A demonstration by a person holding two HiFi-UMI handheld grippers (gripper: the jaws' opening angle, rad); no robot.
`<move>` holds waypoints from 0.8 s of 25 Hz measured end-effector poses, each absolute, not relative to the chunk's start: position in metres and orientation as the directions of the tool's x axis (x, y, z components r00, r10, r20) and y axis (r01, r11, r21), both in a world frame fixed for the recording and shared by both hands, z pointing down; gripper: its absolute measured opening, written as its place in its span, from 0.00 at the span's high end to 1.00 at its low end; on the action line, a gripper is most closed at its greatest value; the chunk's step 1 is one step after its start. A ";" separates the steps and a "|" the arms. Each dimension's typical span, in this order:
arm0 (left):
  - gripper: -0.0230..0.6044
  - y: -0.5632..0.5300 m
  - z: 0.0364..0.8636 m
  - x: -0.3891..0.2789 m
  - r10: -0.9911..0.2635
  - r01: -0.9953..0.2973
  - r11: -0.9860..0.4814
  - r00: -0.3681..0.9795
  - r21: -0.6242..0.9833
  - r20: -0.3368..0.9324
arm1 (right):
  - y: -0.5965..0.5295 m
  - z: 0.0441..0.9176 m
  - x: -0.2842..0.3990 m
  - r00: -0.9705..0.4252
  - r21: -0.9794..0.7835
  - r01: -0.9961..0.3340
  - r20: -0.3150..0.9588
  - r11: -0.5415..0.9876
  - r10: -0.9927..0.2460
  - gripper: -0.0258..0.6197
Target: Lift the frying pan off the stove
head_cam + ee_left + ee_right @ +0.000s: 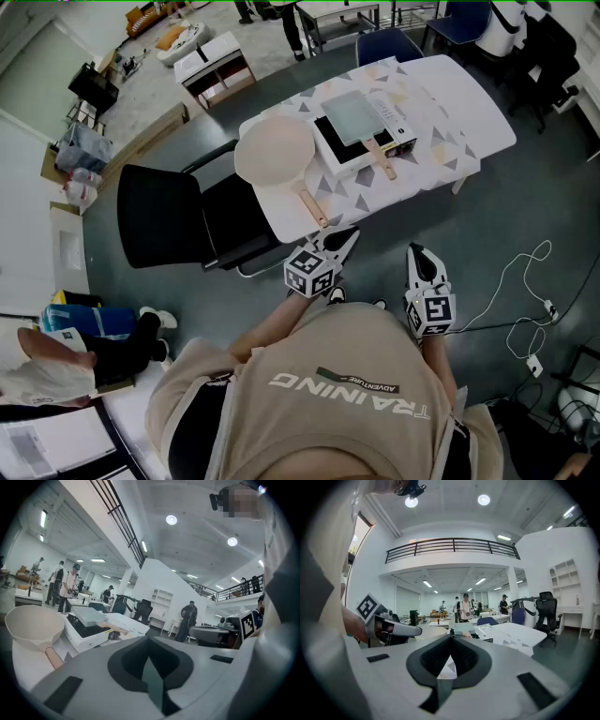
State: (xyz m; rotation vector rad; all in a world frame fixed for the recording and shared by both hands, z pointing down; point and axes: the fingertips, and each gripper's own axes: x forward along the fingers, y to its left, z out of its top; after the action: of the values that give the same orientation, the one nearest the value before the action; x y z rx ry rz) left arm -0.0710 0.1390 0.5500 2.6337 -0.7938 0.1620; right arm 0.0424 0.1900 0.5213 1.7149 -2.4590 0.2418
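Round ceiling lamps (171, 520) give bright, even light from above, and shadows are soft and faint. Both gripper views bulge like fisheyes, dark at the corners, with their nearest foreground out of focus. The head view is sharp but curves at its edges.

We read two prints on the person's beige shirt (309, 361), both upside down in the head view: large white letters (349, 406) spelling "TRAINING" across it, and "ADVENTURE" on a small dark patch (357, 380) beside them. Print on the white stove (349, 161) is too small to read.
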 end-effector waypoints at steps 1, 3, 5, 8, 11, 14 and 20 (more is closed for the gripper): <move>0.96 0.138 0.550 -0.071 -0.511 -0.555 -0.765 0.832 0.326 0.218 | 0.189 0.520 0.043 -0.346 -0.053 -0.938 0.199 0.343 -0.917 0.96; 0.96 0.135 0.549 -0.069 -0.514 -0.559 -0.763 0.829 0.325 0.218 | 0.188 0.517 0.044 -0.350 -0.049 -0.936 0.197 0.348 -0.916 0.96; 0.96 0.134 0.550 -0.068 -0.513 -0.558 -0.761 0.830 0.331 0.218 | 0.188 0.517 0.045 -0.352 -0.046 -0.936 0.195 0.350 -0.915 0.96; 0.96 0.133 0.551 -0.069 -0.511 -0.558 -0.758 0.830 0.338 0.223 | 0.187 0.516 0.045 -0.355 -0.042 -0.934 0.196 0.354 -0.914 0.96; 0.96 0.130 0.551 -0.072 -0.515 -0.561 -0.756 0.828 0.336 0.223 | 0.183 0.513 0.041 -0.361 -0.029 -0.931 0.198 0.363 -0.911 0.96; 0.96 0.126 0.547 -0.077 -0.517 -0.561 -0.759 0.828 0.332 0.217 | 0.177 0.510 0.035 -0.372 -0.023 -0.927 0.195 0.375 -0.908 0.96; 0.96 0.112 0.543 -0.089 -0.517 -0.560 -0.758 0.829 0.335 0.215 | 0.164 0.514 0.020 -0.376 -0.014 -0.924 0.216 0.382 -0.901 0.96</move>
State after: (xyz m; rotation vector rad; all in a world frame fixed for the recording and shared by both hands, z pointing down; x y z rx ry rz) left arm -0.0888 0.1119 0.5433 2.6218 -0.8057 0.1535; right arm 0.0202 0.1636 0.5137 1.6442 -2.4637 0.1963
